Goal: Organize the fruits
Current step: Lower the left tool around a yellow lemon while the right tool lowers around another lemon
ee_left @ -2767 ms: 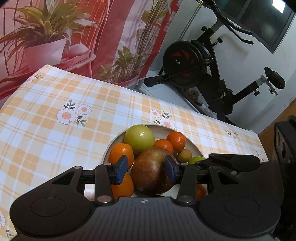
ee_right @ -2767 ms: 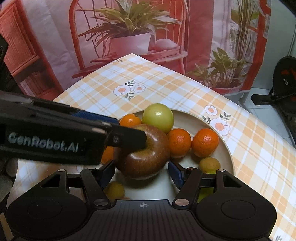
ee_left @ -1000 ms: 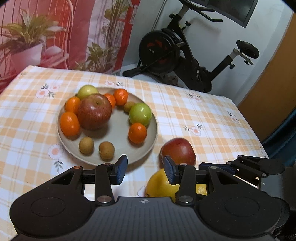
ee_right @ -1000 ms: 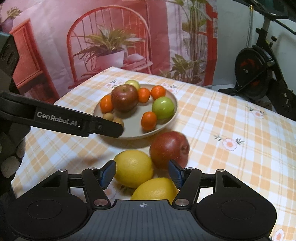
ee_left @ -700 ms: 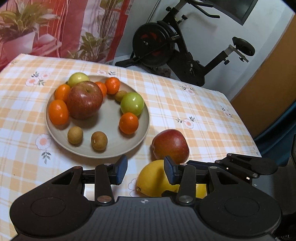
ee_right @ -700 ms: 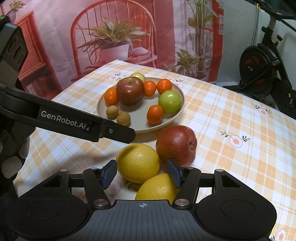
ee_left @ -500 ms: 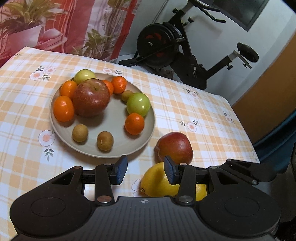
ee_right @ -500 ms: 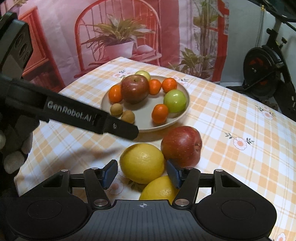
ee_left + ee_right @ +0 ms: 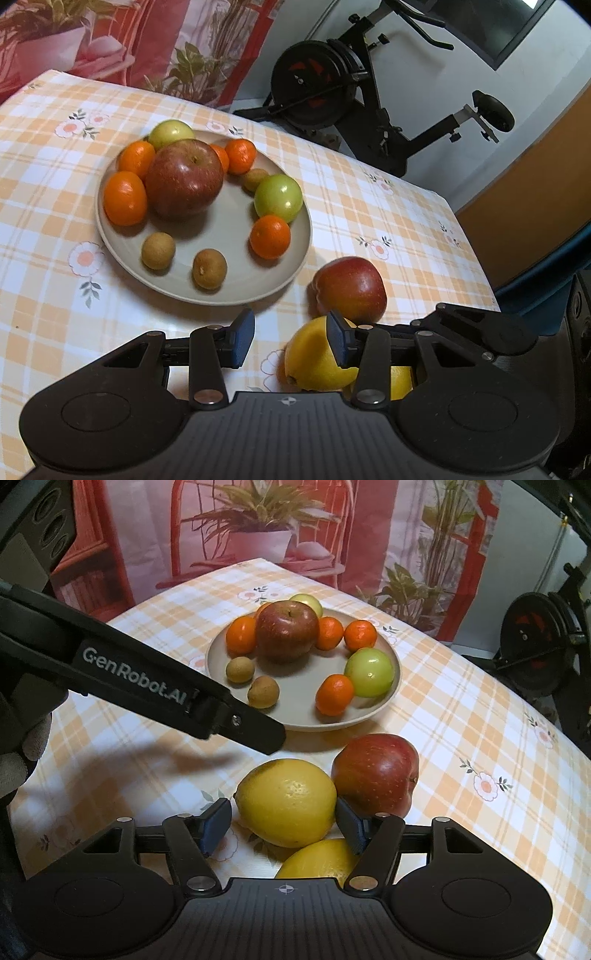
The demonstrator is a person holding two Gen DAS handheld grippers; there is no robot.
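Note:
A beige plate (image 9: 295,266) holds a large red apple (image 9: 184,179), two green apples (image 9: 279,195), several tangerines (image 9: 269,236) and small brown fruits (image 9: 209,268). In front of it on the checked cloth lie a second red apple (image 9: 375,771) and two lemons (image 9: 286,801), (image 9: 317,860). My right gripper (image 9: 282,825) points down at the nearer-to-plate lemon, which sits between its jaws; the jaws are opening and the left pad stands clear of the peel. My left gripper (image 9: 290,341) is open over bare cloth just left of that lemon (image 9: 314,354), nothing between its fingers.
One finger (image 9: 177,698) of the left gripper crosses the right wrist view over the plate's near rim. An exercise bike (image 9: 332,85) stands beyond the table's far edge, and a plant-print curtain (image 9: 258,524) hangs behind. The table's right edge (image 9: 476,258) drops off near the loose apple.
Both grippers have drawn back from the big apple on the plate to the loose fruit in front. Over the last second the right gripper closed in until the lemon sat between its jaws.

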